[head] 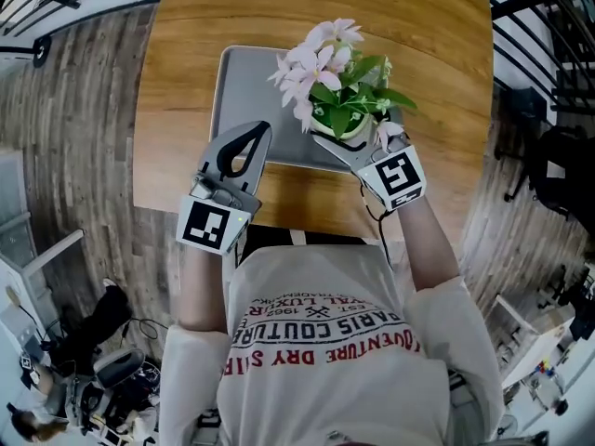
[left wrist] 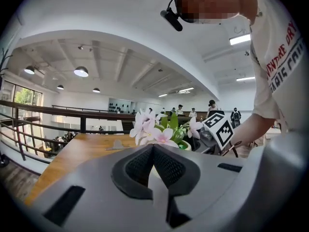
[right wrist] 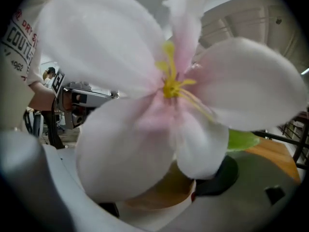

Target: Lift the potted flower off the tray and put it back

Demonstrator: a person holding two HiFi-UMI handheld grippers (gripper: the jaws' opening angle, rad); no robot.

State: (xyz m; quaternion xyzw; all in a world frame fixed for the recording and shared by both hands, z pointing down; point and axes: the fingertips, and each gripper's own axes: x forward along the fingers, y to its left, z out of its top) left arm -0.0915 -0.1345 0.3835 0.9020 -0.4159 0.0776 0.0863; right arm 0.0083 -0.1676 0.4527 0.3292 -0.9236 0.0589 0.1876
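Note:
The potted flower (head: 327, 72) has pale pink blossoms and green leaves in a white pot (head: 346, 134). It is over the near right part of the grey tray (head: 232, 82) on the wooden table. My right gripper (head: 348, 141) is shut on the pot from the near side. In the right gripper view a blossom (right wrist: 164, 91) fills most of the frame, and the pot's rim (right wrist: 159, 204) shows between the jaws. Whether the pot touches the tray is hidden. My left gripper (head: 263, 126) hovers over the tray's near left edge, shut on nothing. Its tips (left wrist: 153, 148) meet, with the flower (left wrist: 157, 129) beyond.
The wooden table (head: 186, 26) ends just in front of the person's body. Black railings (head: 544, 26) run along the right and top left, over a plank floor (head: 74, 110). Bags and gear (head: 102, 360) lie on the floor at lower left. People (left wrist: 212, 105) stand far behind.

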